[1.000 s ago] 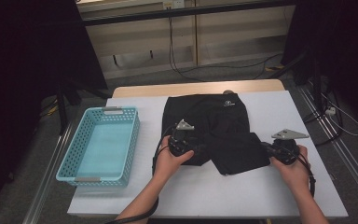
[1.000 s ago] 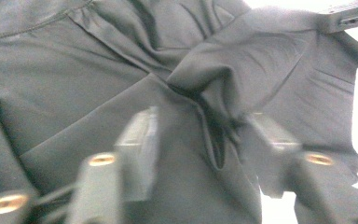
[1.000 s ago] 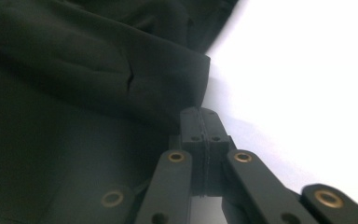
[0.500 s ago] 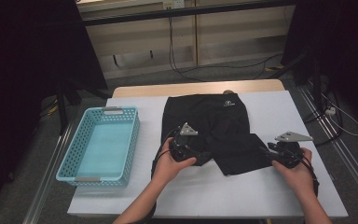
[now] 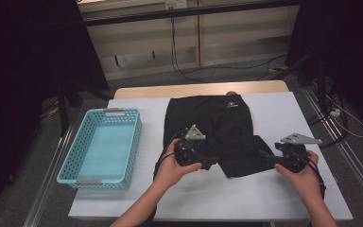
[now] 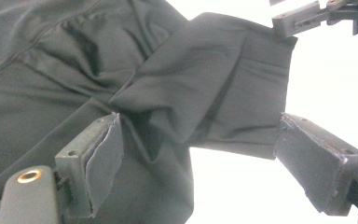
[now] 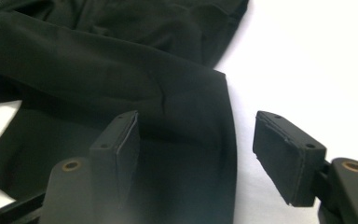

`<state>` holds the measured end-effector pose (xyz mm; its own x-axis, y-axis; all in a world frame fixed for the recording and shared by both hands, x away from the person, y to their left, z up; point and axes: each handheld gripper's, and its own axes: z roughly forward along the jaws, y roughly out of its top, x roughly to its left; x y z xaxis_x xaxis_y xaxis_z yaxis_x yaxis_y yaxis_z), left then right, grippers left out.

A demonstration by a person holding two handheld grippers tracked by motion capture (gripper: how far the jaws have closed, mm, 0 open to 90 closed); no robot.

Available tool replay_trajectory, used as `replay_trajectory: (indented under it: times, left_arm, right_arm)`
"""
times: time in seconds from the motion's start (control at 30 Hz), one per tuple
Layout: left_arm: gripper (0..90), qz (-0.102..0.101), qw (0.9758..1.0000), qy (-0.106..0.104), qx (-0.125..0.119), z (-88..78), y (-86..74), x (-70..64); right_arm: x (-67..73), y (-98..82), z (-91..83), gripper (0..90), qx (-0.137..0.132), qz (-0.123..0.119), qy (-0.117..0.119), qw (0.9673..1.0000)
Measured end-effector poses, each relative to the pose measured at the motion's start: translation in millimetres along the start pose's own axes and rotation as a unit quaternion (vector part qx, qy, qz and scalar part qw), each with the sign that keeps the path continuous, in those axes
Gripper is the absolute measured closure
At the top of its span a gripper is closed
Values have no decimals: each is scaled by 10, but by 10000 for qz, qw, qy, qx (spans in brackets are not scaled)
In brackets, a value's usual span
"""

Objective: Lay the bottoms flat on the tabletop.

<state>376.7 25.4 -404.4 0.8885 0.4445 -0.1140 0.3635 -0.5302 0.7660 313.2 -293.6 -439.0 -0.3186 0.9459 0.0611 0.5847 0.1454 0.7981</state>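
Observation:
A black garment (image 5: 217, 127) lies spread on the white table (image 5: 274, 198), with one leg folded across near the front. My left gripper (image 5: 211, 161) sits at the fold's left side and points right. Its jaws have just been opening and stand wide apart (image 6: 200, 140) over the dark cloth (image 6: 191, 84), the pads (image 6: 100, 158) clear of it. My right gripper (image 5: 267, 155) is at the folded leg's right end. Its jaws have also just been opening (image 7: 200, 140); the hem (image 7: 223, 121) lies between them, loose and not pinched.
A light blue plastic basket (image 5: 94, 182) stands at the table's left side. Bare white tabletop lies in front of the garment and to its right. Cables trail on the floor beyond the table's far edge. My other gripper's tip (image 6: 303, 18) shows at the top right of the left gripper view.
Both grippers have let go of the folded leg, which now lies flat. The left hand has lifted a little, and the right has stayed at the cloth's edge.

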Motion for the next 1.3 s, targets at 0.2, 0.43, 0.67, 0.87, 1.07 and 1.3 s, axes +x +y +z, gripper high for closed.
replay_trajectory:
  times: [0.2, 0.43, 0.67, 0.87, 1.07, 1.3]
  left_arm:
    - [169, 239, 9994, -169, 184, 111, -43, -144]
    - [200, 357, 9984, -257, 354, 314, -104, -242]
    - [229, 413, 9984, -152, 343, 368, -85, -284]
    - [199, 324, 9992, -127, 187, 259, -52, -235]
    - [159, 291, 9996, -50, -1, 167, -14, -246]
    - [215, 448, 9987, -229, 91, 277, -26, -397]
  right_arm:
    - [9, 0, -34, 308, 234, -110, 3, 9997]
    - [-54, -110, -80, 416, 291, -15, -122, 9995]
    - [-138, -171, -84, 497, 273, 115, -62, 9995]
    - [-132, -170, -103, 497, 225, 66, -66, 9997]
    - [-99, -158, -76, 451, 215, 3, -108, 9997]
    - [-55, -137, -25, 471, 233, -65, -76, 9997]
